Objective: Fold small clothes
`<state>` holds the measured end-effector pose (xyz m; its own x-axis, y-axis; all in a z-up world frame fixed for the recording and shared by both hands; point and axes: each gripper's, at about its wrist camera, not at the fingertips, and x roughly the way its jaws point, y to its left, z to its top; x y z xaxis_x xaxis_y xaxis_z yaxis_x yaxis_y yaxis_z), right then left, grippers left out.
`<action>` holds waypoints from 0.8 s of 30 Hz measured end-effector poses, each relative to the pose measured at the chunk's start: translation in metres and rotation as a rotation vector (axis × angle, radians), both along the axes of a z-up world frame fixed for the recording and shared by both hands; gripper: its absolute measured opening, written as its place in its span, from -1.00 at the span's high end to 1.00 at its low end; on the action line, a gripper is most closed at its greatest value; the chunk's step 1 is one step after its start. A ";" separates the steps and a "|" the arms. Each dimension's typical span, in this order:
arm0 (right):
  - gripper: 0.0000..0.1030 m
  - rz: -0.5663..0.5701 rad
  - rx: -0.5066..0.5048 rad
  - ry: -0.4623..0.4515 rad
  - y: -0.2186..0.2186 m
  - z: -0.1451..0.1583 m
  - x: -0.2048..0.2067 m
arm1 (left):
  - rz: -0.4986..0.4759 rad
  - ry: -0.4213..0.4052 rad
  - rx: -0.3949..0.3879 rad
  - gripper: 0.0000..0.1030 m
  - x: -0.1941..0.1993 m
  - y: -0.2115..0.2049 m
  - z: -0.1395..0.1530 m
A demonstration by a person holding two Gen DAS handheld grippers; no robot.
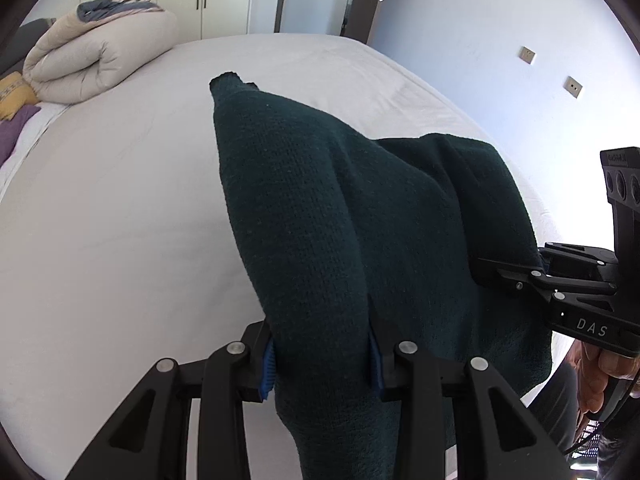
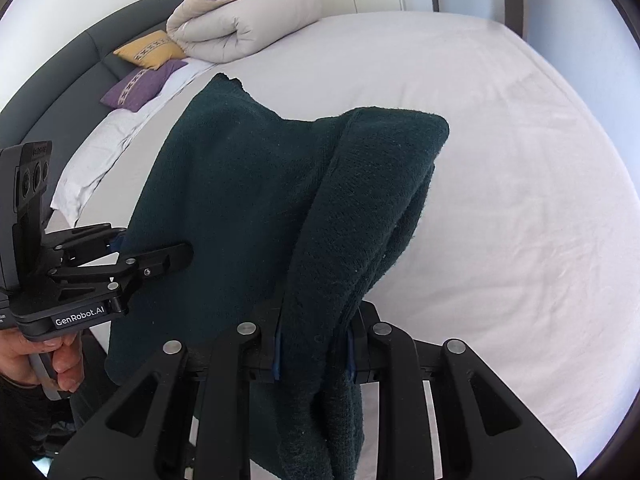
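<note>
Dark green knit garment [image 1: 328,208] hangs between the 2 grippers, lifted above the white bed sheet [image 1: 100,220]. Exact type is unclear; thick knit, possibly a small sweater.

Left gripper [image 1: 322,364]: jaws narrowed onto a bunched fold of the knit, blue pads [image 1: 267,372] pressing it from both sides. Right gripper [image 2: 314,354]: jaws closed tighter, clamping a thicker, rolled edge of the same cloth. In each wrist view the other gripper is also seen biting the garment's far side, held in a person's hand [image 2: 60,356].

Handling judgement:
- Soft and limp; it drapes and sags between the 2 grip points, no stiffness of its own.
- Coarse, fuzzy weave looks grippy against the pads, so slip risk seems low.
- Fairly light, though the bulk hanging below the jaws will swing.
- Not fragile; loose loops could snag on the finger hardware.

Where to hold: the present grips take in bunched layers. For a clean fold, a single edge or corner at each side would serve better, so the cloth spreads flat when laid on the sheet.

A rolled duvet [image 2: 240,24] and 2 cushions [image 2: 148,68] lie well apart, near the headboard.
</note>
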<state>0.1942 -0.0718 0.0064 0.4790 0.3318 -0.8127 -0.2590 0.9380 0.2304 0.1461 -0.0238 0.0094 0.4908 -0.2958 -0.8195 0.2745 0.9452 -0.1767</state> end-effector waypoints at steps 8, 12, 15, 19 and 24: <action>0.60 -0.129 0.098 0.192 0.010 -0.102 0.013 | 0.063 0.120 0.031 0.07 0.004 0.022 -0.084; 0.57 -0.140 0.123 0.184 0.002 -0.108 0.012 | 0.040 0.080 0.107 0.05 0.000 0.013 -0.086; 0.53 -0.132 0.114 0.163 0.005 -0.113 0.011 | 0.062 0.076 0.088 0.03 -0.001 0.010 -0.087; 0.49 -0.127 0.179 0.155 -0.003 -0.121 0.014 | 0.075 0.050 0.107 0.02 -0.009 0.004 -0.085; 0.19 -0.176 0.305 0.133 -0.028 -0.129 0.006 | 0.097 0.006 0.156 -0.13 -0.027 0.002 -0.082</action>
<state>0.2004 -0.1001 -0.1223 0.4470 0.4900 -0.7484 -0.0490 0.8488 0.5265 0.1191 -0.0220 -0.0729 0.5055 -0.1161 -0.8550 0.1798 0.9833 -0.0272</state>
